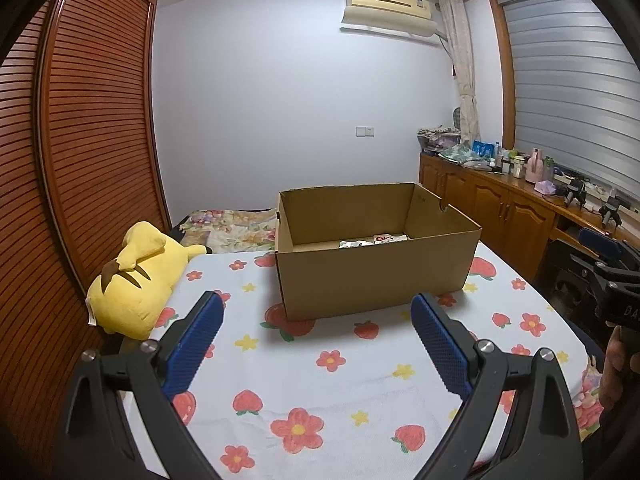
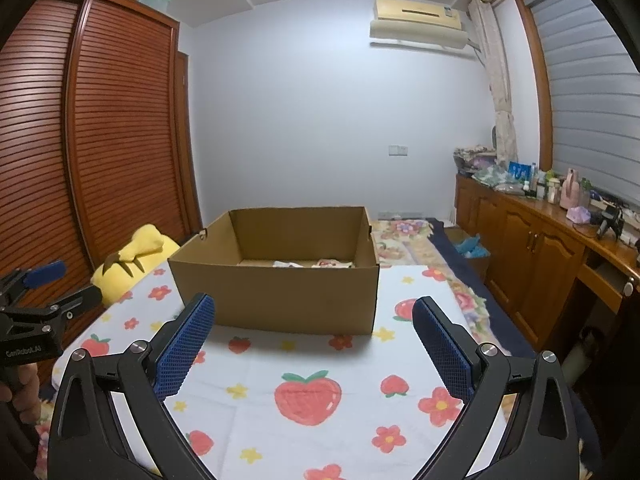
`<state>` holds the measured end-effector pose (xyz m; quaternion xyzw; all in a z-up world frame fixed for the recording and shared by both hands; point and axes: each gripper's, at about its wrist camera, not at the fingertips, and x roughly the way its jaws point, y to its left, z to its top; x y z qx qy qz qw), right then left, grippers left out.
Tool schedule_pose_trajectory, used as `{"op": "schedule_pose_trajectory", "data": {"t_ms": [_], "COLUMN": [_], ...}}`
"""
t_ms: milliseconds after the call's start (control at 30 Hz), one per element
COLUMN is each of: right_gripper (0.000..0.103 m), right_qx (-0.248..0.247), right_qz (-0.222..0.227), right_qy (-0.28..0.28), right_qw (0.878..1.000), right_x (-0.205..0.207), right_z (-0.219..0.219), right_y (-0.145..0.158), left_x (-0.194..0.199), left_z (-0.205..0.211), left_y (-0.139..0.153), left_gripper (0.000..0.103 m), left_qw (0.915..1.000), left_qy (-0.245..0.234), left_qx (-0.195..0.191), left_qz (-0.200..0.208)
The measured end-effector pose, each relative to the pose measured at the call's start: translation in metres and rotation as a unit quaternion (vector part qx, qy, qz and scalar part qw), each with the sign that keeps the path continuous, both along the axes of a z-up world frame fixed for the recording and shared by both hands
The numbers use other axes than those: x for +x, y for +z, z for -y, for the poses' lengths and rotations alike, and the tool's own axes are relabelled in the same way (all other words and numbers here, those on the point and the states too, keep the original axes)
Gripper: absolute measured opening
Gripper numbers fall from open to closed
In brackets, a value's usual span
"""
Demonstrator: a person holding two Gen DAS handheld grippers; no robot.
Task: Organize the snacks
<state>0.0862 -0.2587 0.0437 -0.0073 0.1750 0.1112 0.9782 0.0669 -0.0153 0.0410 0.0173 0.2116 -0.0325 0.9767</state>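
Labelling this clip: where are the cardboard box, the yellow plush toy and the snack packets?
cardboard box (image 1: 372, 276): left wrist view, front wall.
yellow plush toy (image 1: 136, 284): left wrist view, its back.
snack packets (image 2: 330, 263): right wrist view, packet inside box.

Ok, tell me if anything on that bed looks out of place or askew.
Nothing looks spilled or damaged. The cardboard box sits upright and open on the strawberry-print cloth, with a few snack packets inside. Only the yellow plush toy, lying beside the box, is unrelated to snacks.

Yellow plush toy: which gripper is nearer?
Left. The left gripper hovers open just right of the yellow plush toy; the right gripper, also open, sits farther right, before the cardboard box.
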Motion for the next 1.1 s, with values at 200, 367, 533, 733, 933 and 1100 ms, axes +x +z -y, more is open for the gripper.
{"op": "schedule_pose_trajectory", "data": {"t_ms": [200,367,533,733,933,1100], "right_gripper": [0.101,0.101,0.101,0.101,0.101,0.101], "right_qx": [-0.001,-0.003,-0.003,-0.001,-0.001,-0.001], "right_qz": [0.0,0.002,-0.001,0.001,-0.001,-0.003], "right_qy": [-0.001,-0.002,-0.003,-0.002,-0.003,-0.004], "right_qw": [1.0,1.0,1.0,1.0,1.0,1.0], "right_x": [0.0002,0.0002,0.0008,-0.0015,-0.0008,-0.001], "right_z": [0.0001,0.0002,-0.0009,-0.0008,-0.0008,-0.0008], "right_y": [-0.0001,-0.0002,-0.0007,-0.0003,-0.0008,-0.0014], "left_x": [-0.001,-0.0059,-0.0082,-0.0081,-0.0059,-0.0061], "left_z": [0.0001,0.0015,0.0021,0.0019,-0.0006,-0.0018], "left_y": [0.0003,0.0018,0.0032,0.0023,0.0004,0.0005], "left_gripper": [0.096,0.096,0.096,0.096,0.096,0.096], "left_qw": [1.0,1.0,1.0,1.0,1.0,1.0], "left_qy": [-0.001,-0.003,-0.002,0.0,0.001,-0.001], "left_qx": [0.001,0.002,0.006,0.005,0.003,0.0], "left_qz": [0.001,0.004,0.005,0.005,0.001,0.001]}}
